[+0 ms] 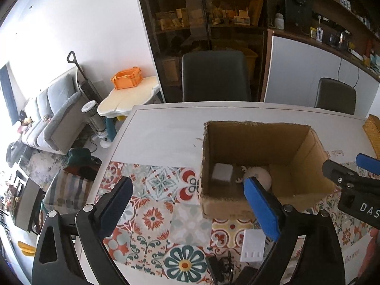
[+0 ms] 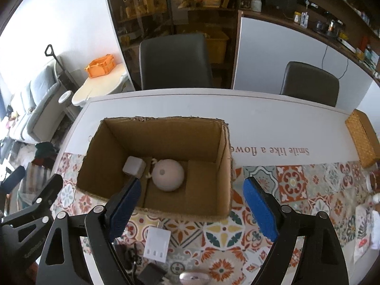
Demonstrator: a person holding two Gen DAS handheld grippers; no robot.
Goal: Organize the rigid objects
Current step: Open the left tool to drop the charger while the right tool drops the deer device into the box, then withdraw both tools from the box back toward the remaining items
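Patterned tablecloth [image 2: 296,190] bears cardboard box [image 2: 220,178]; left tool [image 1: 187,204] and right tool [image 2: 190,204] gape, empty.

Home, open living-dining room. Grey sofa [image 1: 47,118] far left of fingers, tower fan [image 1: 95,121] beside it. Orange crate [image 1: 127,78] on small cream side table [image 1: 128,97]. Two dark dining chairs [image 2: 175,61] beyond fingertips, behind white bench [image 2: 273,109] with patterned tile-print mat [image 1: 152,204]. Glass-door cabinet [image 2: 171,7] and cluttered wall shelves [image 2: 332,26] ahead, upper right.
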